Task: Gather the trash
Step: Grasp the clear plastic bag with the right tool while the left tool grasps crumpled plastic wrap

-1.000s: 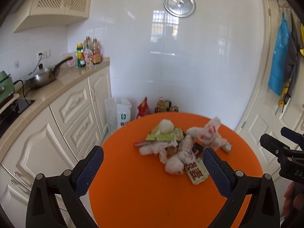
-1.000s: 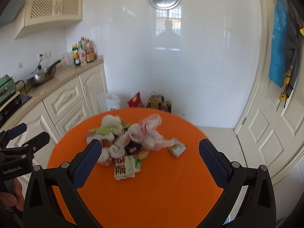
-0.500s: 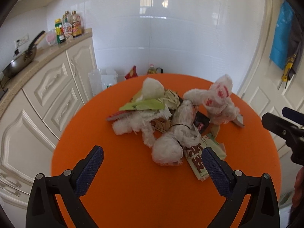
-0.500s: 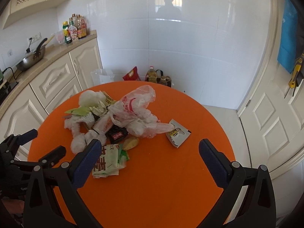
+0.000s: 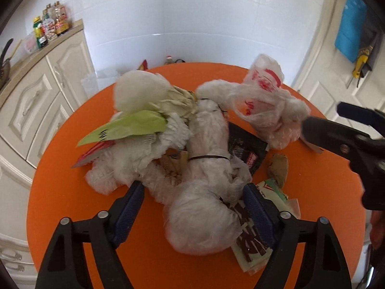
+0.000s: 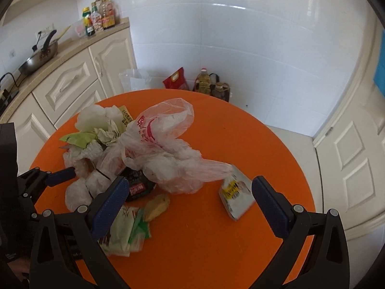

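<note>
A pile of trash lies on a round orange table (image 5: pixel 72 216): white plastic bags, crumpled paper, a green wrapper (image 5: pixel 130 127), a black packet (image 5: pixel 243 149) and a red-printed clear bag (image 6: pixel 163 134). My left gripper (image 5: pixel 193 207) is open, its jaws either side of a tied white bag (image 5: pixel 204 216), not closed on it. My right gripper (image 6: pixel 189 202) is open above the table, over the clear bag's near edge. A white and yellow packet (image 6: pixel 235 196) lies by its right finger. A green and white wrapper (image 6: pixel 125 231) lies by its left finger.
Cream kitchen cabinets (image 6: pixel 72 79) stand left of the table, with a pan (image 6: pixel 38 57) and bottles (image 6: pixel 98 16) on the counter. Oil bottles (image 6: pixel 207 82) and a red bag (image 6: pixel 176 79) sit on the floor by the tiled wall. A white door (image 6: pixel 353 159) is at right.
Both grippers have moved forward and down toward the pile. The left gripper's jaws have narrowed and now straddle the tied white bag.
</note>
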### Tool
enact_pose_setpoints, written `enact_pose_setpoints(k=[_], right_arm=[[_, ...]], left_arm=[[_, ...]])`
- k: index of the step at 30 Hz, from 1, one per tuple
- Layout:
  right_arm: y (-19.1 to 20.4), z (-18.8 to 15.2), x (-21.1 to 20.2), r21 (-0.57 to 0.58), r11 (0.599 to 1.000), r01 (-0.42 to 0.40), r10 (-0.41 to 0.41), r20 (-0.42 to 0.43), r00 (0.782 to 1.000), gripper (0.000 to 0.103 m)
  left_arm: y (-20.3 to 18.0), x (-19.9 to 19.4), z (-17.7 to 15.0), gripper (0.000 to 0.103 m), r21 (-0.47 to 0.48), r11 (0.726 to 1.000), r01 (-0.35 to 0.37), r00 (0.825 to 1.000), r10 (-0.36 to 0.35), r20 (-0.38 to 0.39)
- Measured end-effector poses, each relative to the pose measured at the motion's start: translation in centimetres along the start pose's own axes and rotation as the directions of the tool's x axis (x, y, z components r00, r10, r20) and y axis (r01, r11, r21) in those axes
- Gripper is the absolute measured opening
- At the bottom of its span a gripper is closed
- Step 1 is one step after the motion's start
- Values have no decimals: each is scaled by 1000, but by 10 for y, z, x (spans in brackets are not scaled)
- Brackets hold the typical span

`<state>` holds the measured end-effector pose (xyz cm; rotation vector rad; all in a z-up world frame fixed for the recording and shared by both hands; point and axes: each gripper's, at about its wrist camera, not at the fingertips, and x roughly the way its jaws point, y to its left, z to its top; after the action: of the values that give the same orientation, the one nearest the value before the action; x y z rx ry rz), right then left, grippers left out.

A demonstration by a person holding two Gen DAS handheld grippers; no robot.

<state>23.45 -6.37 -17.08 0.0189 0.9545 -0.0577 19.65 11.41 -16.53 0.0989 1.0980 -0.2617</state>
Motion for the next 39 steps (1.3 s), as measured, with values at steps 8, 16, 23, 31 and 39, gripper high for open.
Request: enact_pose_setpoints(k=[8,16,23,31,39], right_arm=[[15,23,45,-115,992,-51,43,-71,997,102],[3,15,47,-34,984,-173,169,-98,981,54],[-17,-1,0,74,976,-204,204,-2,979,53],[-24,-32,-37,141,955,-260,257,41,966,53],[-10,-56,-31,142,952,-270,273,-4,962,53]], left_arm=[[-6,37,43,70,-17,1000,23,1000,-23,-20],[-2,61,76,41,-50,994,96,995,-96,2],[6,71,90,40,-74,988,132,991,-131,22],[18,66,75,44,-69,977,203,979,-202,22],[6,97,89,61,-95,987,127,991,-130,-35]])
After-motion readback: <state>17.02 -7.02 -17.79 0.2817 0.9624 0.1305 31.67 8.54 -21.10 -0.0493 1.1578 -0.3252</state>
